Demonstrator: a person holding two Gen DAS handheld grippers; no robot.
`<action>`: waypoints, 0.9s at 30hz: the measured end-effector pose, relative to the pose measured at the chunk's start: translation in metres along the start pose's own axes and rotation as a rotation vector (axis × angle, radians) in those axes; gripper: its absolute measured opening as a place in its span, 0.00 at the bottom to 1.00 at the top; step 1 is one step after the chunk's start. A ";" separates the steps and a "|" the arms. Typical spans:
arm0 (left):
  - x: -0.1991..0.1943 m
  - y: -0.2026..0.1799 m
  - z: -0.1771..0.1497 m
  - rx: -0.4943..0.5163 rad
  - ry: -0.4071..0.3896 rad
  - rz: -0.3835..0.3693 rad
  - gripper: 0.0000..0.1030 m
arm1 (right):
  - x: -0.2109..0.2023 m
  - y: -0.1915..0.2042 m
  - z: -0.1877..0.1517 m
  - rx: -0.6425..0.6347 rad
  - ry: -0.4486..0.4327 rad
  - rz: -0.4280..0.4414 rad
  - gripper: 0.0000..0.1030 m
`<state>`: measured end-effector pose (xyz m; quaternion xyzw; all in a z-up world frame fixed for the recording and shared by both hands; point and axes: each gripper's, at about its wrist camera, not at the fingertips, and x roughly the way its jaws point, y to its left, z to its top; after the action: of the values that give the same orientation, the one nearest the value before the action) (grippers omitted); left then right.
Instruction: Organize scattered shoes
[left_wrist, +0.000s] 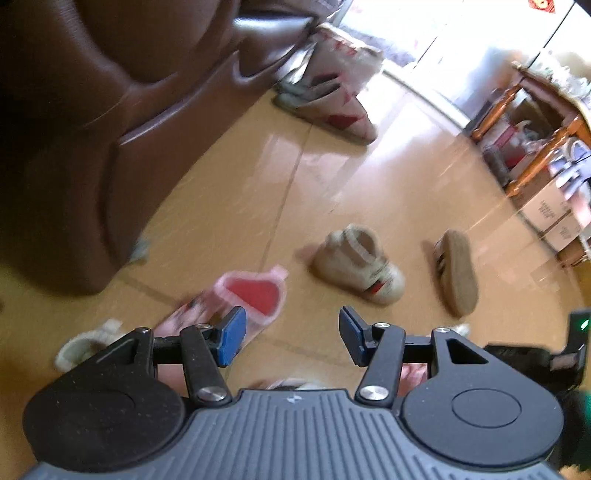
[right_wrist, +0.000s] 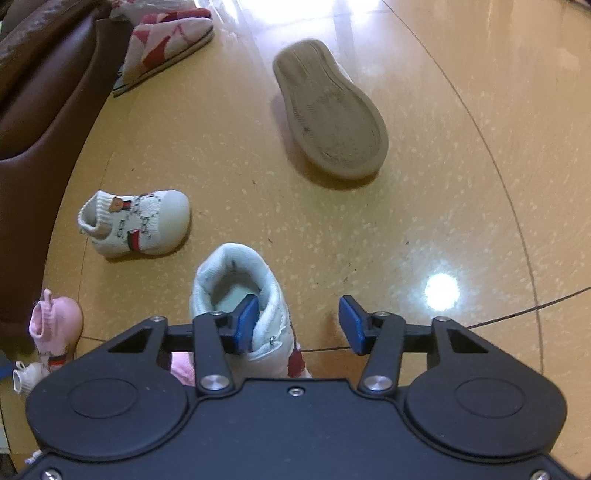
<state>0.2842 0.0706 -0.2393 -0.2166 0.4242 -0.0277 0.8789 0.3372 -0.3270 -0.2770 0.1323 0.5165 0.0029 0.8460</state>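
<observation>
Yellow floor tiles (right_wrist: 424, 229) are carrying loose shoes. Right gripper (right_wrist: 298, 323) is hanging wide over the white boot (right_wrist: 236, 280), one finger inside its collar; pinching that collar squarely should be preventing tipping. Left gripper (left_wrist: 292, 334) is gaping over the pink shoe (left_wrist: 243, 295).

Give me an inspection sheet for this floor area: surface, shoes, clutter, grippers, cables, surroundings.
Surface: glossy yellow tiled floor, window glare on it.
Job's things: white baby shoe with red-green stripe upright; tan-soled shoe sole showing; pale high-top; pink sock shoe; pink slipper with red lining; red-and-white slippers by the sofa.
Clutter: nothing seen besides shoes.
Grippers: left gripper open, empty; right gripper open, one finger at the high-top's opening.
Cables: nothing seen.
Surroundings: brown leather sofa; wooden shelf with boxes.
</observation>
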 end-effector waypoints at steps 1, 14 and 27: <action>0.004 -0.003 0.004 0.005 -0.006 -0.016 0.53 | 0.002 -0.001 0.000 -0.002 -0.001 0.012 0.44; 0.102 -0.017 0.031 -0.294 0.044 -0.113 0.53 | -0.015 -0.001 -0.007 0.014 -0.122 0.079 0.12; 0.139 -0.027 0.032 -0.547 0.089 0.091 0.52 | -0.043 -0.039 -0.029 0.209 -0.105 0.092 0.11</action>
<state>0.4012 0.0257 -0.3131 -0.4253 0.4632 0.1181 0.7685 0.2866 -0.3644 -0.2608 0.2432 0.4621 -0.0192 0.8526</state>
